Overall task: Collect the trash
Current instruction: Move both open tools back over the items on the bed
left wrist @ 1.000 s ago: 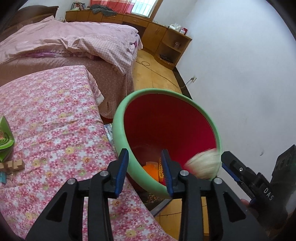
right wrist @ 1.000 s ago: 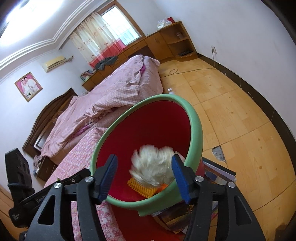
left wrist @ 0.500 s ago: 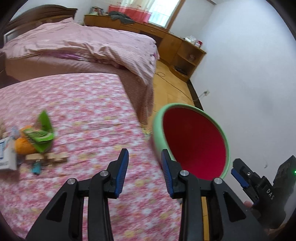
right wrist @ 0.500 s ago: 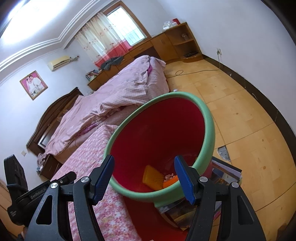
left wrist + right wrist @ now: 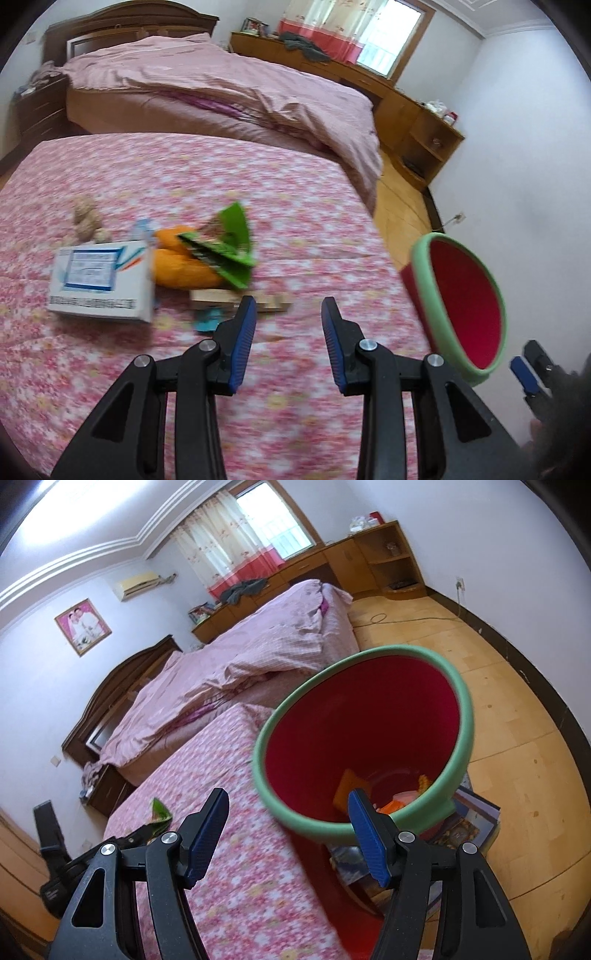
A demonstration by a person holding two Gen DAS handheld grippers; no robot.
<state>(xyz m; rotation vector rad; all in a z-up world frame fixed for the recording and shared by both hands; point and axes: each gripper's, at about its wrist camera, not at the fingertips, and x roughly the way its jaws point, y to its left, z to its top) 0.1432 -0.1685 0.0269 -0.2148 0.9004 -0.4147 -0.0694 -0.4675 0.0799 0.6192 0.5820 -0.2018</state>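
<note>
Left wrist: green wrapper (image 5: 231, 242) beyond empty left claw (image 5: 288, 343).

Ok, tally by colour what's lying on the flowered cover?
White and blue box: 1
Orange lump: 1
Green wrapper: 1
Wooden piece: 1
Teal scrap: 1
Beige fluffy lump: 1
Pale blue scrap: 1
Total: 7
</note>
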